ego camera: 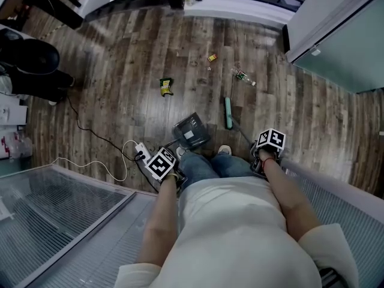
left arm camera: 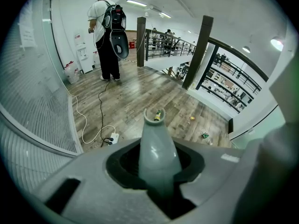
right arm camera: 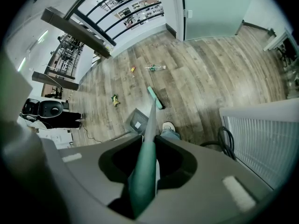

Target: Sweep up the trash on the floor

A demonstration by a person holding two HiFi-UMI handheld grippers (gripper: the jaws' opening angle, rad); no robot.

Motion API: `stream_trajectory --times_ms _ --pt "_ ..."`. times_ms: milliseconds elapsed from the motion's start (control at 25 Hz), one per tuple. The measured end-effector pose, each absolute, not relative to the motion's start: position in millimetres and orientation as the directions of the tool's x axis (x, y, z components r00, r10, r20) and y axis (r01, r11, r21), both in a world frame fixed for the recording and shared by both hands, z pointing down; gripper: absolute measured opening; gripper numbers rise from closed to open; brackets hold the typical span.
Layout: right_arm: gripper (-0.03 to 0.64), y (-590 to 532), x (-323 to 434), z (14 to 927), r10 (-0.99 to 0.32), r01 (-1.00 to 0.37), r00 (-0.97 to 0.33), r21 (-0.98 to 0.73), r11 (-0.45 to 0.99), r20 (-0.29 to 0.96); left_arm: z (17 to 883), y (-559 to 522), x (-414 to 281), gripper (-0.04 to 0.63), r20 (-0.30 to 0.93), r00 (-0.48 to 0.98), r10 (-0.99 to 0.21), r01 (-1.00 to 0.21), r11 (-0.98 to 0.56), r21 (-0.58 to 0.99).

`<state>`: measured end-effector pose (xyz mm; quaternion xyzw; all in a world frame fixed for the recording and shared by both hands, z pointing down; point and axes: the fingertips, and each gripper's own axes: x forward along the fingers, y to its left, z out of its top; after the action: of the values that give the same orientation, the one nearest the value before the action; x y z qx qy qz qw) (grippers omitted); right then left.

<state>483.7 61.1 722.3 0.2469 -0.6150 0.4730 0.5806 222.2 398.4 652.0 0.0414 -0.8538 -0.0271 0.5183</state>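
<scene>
My left gripper [ego camera: 162, 164] has its fingers closed on the dustpan handle [left arm camera: 156, 153], and the right gripper [ego camera: 268, 144] is clamped on the broom handle [right arm camera: 145, 167]. Broom head [ego camera: 228, 113] sits on the wood floor [ego camera: 120, 89] near my shoe [ego camera: 224, 150]. The wrapper [ego camera: 166, 86], bottle [ego camera: 244, 77] and yellow scrap [ego camera: 212, 57] lie further out, unswept.

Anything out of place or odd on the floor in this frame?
Yes: litter lies scattered on the wood floor ahead of the broom: a yellow-green wrapper, a small yellow scrap and a plastic bottle on its side. A corded power strip lies beside the dustpan.
</scene>
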Motion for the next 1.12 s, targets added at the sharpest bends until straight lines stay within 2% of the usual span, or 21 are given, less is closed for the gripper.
stream_trajectory --times_ms 480,1120 --pt "0.098 85.7 459.5 712.1 0.241 -0.894 -0.162 -0.246 0.375 0.957 658.0 418.8 202.9 0.094 0.895 -0.419 -0.155 -0.118 0.986 0.115" --pt "0.098 132.6 409.2 699.7 0.246 -0.907 -0.121 -0.208 0.367 0.962 649.6 468.2 137.3 0.094 0.884 -0.429 -0.183 -0.091 0.983 0.159"
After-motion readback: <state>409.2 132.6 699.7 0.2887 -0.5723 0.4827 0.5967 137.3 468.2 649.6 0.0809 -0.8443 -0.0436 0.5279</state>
